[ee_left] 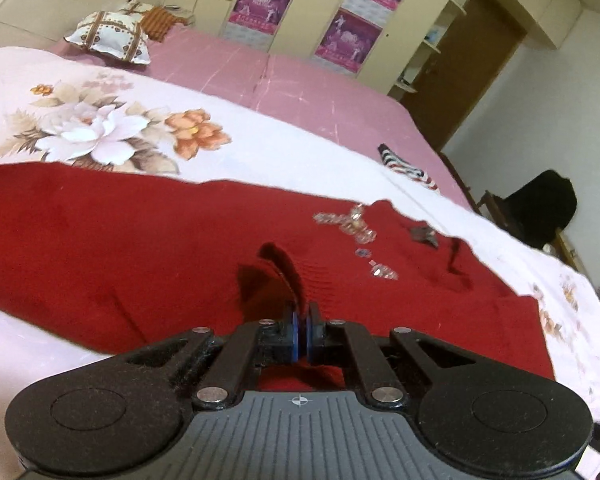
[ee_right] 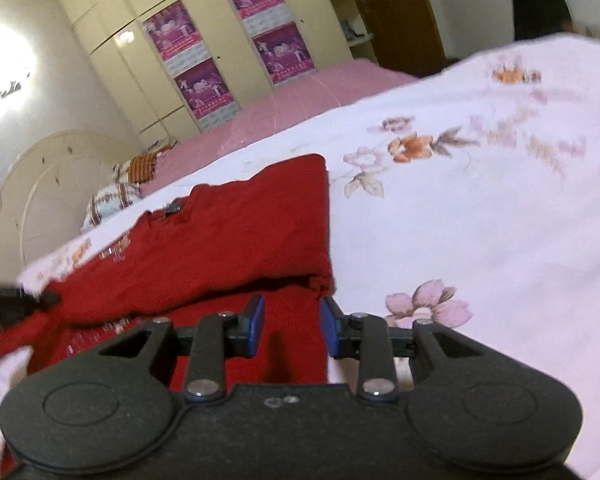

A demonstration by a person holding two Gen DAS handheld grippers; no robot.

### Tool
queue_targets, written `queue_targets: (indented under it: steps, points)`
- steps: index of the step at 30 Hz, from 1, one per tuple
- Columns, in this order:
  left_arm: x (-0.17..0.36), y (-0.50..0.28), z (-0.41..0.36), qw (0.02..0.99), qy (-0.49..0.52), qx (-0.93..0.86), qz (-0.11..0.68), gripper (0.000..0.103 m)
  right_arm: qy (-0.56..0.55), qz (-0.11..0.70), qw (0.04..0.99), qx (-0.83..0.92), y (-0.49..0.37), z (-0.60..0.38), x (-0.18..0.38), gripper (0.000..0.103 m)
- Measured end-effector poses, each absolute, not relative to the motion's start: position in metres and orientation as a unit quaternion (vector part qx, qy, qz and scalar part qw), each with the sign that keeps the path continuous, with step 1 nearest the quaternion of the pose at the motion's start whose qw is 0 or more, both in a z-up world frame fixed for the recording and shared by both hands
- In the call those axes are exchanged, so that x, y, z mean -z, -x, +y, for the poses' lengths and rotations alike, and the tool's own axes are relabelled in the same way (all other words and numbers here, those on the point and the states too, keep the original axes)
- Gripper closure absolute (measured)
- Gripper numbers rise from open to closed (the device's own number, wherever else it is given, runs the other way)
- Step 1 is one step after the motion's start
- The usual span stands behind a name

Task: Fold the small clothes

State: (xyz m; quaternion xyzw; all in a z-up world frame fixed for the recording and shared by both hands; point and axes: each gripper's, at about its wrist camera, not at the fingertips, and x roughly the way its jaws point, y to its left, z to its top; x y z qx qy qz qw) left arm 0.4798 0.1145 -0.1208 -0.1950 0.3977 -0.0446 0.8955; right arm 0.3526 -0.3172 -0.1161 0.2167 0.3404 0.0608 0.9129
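A red knitted sweater [ee_left: 140, 248] with a sparkly sequin motif [ee_left: 348, 224] lies spread on the floral bedspread [ee_left: 260, 152]. My left gripper [ee_left: 302, 320] is shut on a pinch of its cloth, and a small ridge of red knit stands up just ahead of the pads. In the right wrist view the sweater [ee_right: 240, 240] has one part folded over another. My right gripper [ee_right: 292, 326] hovers over a red strip near the garment's edge, jaws partly apart, blue pads [ee_right: 256, 324] on either side with the knit below them. A dark gripper tip [ee_right: 16, 304] touches the sweater at the far left.
A small striped cloth [ee_left: 404, 162] lies further along the bed on the pink sheet [ee_left: 300, 88]. Pillows [ee_left: 112, 36] sit by the headboard. A wardrobe with purple posters [ee_left: 260, 0] stands behind the bed, with a dark chair [ee_left: 540, 208] at the bedside.
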Motion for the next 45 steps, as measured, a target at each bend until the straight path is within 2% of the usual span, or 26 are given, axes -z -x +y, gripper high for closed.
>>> queue_targets:
  steps: [6, 9, 10, 11, 18, 20, 22, 26, 28, 29, 30, 31, 32, 34, 35, 36, 37, 38, 39, 42, 45]
  points:
    - [0.136, -0.473, 0.121, 0.891, 0.194, 0.041, 0.408, 0.100, -0.339, 0.357, 0.866, -0.086, -0.375, -0.328, 0.137, 0.069]
    - [0.134, -0.462, 0.122, 0.894, 0.195, 0.041, 0.402, 0.100, -0.410, 0.354, 0.838, -0.070, -0.386, -0.342, 0.151, 0.074]
    - [0.134, -0.461, 0.122, 0.894, 0.197, 0.040, 0.400, 0.100, -0.426, 0.349, 0.832, -0.065, -0.388, -0.346, 0.154, 0.091]
    - [0.135, -0.460, 0.122, 0.894, 0.196, 0.038, 0.401, 0.100, -0.430, 0.344, 0.833, -0.060, -0.389, -0.349, 0.156, 0.099]
    - [0.141, -0.463, 0.120, 0.897, 0.180, 0.036, 0.403, 0.099, -0.392, 0.360, 0.845, -0.047, -0.388, -0.346, 0.159, 0.098]
    - [0.131, -0.455, 0.120, 0.905, 0.169, 0.026, 0.390, 0.099, -0.373, 0.354, 0.856, -0.053, -0.383, -0.342, 0.146, 0.087]
    - [0.119, -0.442, 0.124, 0.916, 0.156, 0.001, 0.370, 0.099, -0.338, 0.337, 0.877, -0.062, -0.375, -0.335, 0.129, 0.083]
    - [0.096, -0.431, 0.105, 0.938, 0.138, 0.019, 0.318, 0.099, -0.249, 0.324, 0.910, -0.063, -0.379, -0.316, 0.106, 0.083]
    - [0.100, -0.446, 0.076, 0.932, 0.105, 0.068, 0.340, 0.099, -0.205, 0.336, 0.917, -0.066, -0.392, -0.305, 0.105, 0.084]
    - [0.107, -0.456, 0.061, 0.928, 0.086, 0.075, 0.355, 0.095, -0.177, 0.341, 0.920, -0.072, -0.400, -0.295, 0.106, 0.085]
    - [0.115, -0.464, 0.051, 0.926, 0.070, 0.074, 0.364, 0.087, -0.150, 0.344, 0.923, -0.081, -0.405, -0.286, 0.109, 0.085]
    - [0.124, -0.470, 0.044, 0.925, 0.053, 0.066, 0.370, 0.051, -0.115, 0.349, 0.926, -0.090, -0.411, -0.276, 0.114, 0.086]
    - [0.133, -0.473, 0.042, 0.926, 0.039, 0.048, 0.374, 0.032, -0.064, 0.360, 0.927, -0.083, -0.416, -0.266, 0.123, 0.088]
    - [0.141, -0.470, 0.051, 0.929, 0.038, 0.037, 0.366, 0.032, -0.035, 0.349, 0.933, -0.077, -0.417, -0.270, 0.133, 0.091]
    - [0.137, -0.469, 0.057, 0.930, 0.048, 0.024, 0.365, 0.032, -0.071, 0.356, 0.929, -0.069, -0.419, -0.283, 0.131, 0.097]
    - [0.133, -0.470, 0.059, 0.930, 0.054, 0.016, 0.362, 0.032, -0.097, 0.357, 0.927, -0.056, -0.420, -0.292, 0.126, 0.097]
    - [0.129, -0.472, 0.059, 0.934, 0.057, 0.013, 0.353, 0.032, -0.101, 0.344, 0.932, -0.049, -0.420, -0.297, 0.121, 0.095]
    - [0.125, -0.474, 0.056, 0.938, 0.056, 0.020, 0.341, 0.032, -0.092, 0.332, 0.938, -0.048, -0.422, -0.298, 0.118, 0.088]
    - [0.121, -0.479, 0.049, 0.940, 0.049, 0.033, 0.336, 0.032, -0.084, 0.321, 0.942, -0.050, -0.428, -0.297, 0.115, 0.085]
    - [0.117, -0.495, 0.029, 0.941, 0.018, 0.048, 0.334, 0.032, -0.068, 0.312, 0.947, -0.041, -0.459, -0.296, 0.111, 0.084]
    - [0.134, -0.511, 0.036, 0.924, 0.016, 0.021, 0.382, 0.032, -0.055, 0.332, 0.941, -0.040, -0.493, -0.297, 0.121, 0.086]
